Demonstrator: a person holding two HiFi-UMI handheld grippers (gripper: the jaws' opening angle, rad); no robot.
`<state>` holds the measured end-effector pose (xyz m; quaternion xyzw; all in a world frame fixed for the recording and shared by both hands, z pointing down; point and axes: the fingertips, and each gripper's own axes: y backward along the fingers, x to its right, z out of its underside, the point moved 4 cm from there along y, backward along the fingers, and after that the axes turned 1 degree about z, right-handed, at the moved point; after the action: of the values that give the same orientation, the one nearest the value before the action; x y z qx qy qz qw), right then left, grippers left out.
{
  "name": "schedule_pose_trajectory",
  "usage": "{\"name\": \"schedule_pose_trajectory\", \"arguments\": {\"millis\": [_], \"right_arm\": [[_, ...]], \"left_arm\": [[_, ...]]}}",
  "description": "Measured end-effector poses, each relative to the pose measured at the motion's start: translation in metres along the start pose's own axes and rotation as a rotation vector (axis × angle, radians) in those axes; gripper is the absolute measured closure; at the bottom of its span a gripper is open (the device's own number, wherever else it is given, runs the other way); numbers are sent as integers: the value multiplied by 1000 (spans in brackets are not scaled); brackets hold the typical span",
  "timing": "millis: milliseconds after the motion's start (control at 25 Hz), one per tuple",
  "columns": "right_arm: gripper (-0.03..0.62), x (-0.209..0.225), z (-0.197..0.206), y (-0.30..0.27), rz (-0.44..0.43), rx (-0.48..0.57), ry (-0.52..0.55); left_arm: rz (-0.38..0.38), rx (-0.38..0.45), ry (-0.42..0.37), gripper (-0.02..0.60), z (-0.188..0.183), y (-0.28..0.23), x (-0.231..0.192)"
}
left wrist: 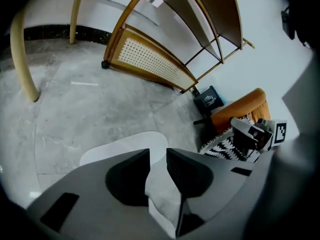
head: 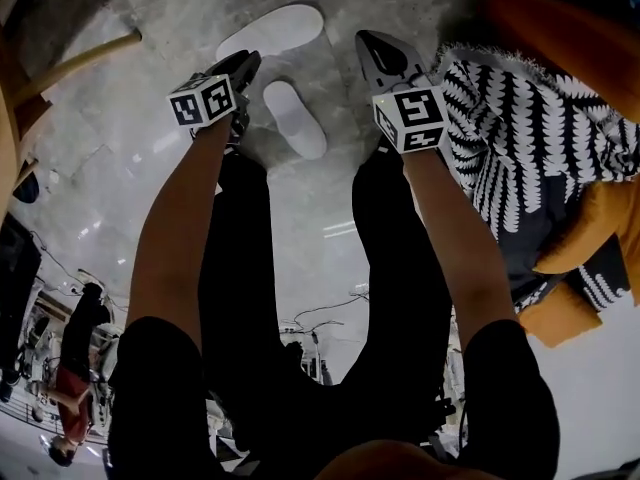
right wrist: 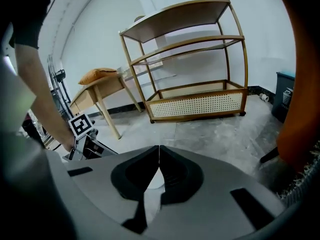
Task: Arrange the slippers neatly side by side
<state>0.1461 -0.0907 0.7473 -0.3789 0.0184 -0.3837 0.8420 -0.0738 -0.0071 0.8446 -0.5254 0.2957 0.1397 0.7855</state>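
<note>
Grey floor (head: 130, 168) bears two splayed white slippers: far slipper (head: 272, 30) slanted, near slipper (head: 295, 118) just right of the left gripper (head: 243, 65), whose jaws stand apart and empty. The right gripper (head: 368, 43), clenched and empty, lies farther off.

floor (head: 150, 168): grey concrete; rack (right wrist: 200, 104): wood, cane-backed; walls (right wrist: 100, 34): white

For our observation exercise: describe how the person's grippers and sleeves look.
The left gripper and right gripper are dark grey with tapered jaws; each carries a white cube with black square markers. The person wears short black sleeves.
</note>
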Motion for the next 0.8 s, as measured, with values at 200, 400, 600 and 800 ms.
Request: {"name": "schedule_pose_trajectory", "arguments": {"millis": [200, 400, 600, 800], "right_arm": [[563, 12, 12, -11, -20, -4, 31], [563, 31, 21, -14, -6, -3, 12], [563, 43, 24, -18, 16, -3, 9], [563, 42, 17, -24, 12, 10, 14]], "left_arm": [[-6, -25, 62, 465, 15, -30, -24], [19, -59, 143, 459, 26, -59, -38], [62, -82, 209, 453, 35, -77, -38], [76, -88, 244, 543, 36, -82, -33]]}}
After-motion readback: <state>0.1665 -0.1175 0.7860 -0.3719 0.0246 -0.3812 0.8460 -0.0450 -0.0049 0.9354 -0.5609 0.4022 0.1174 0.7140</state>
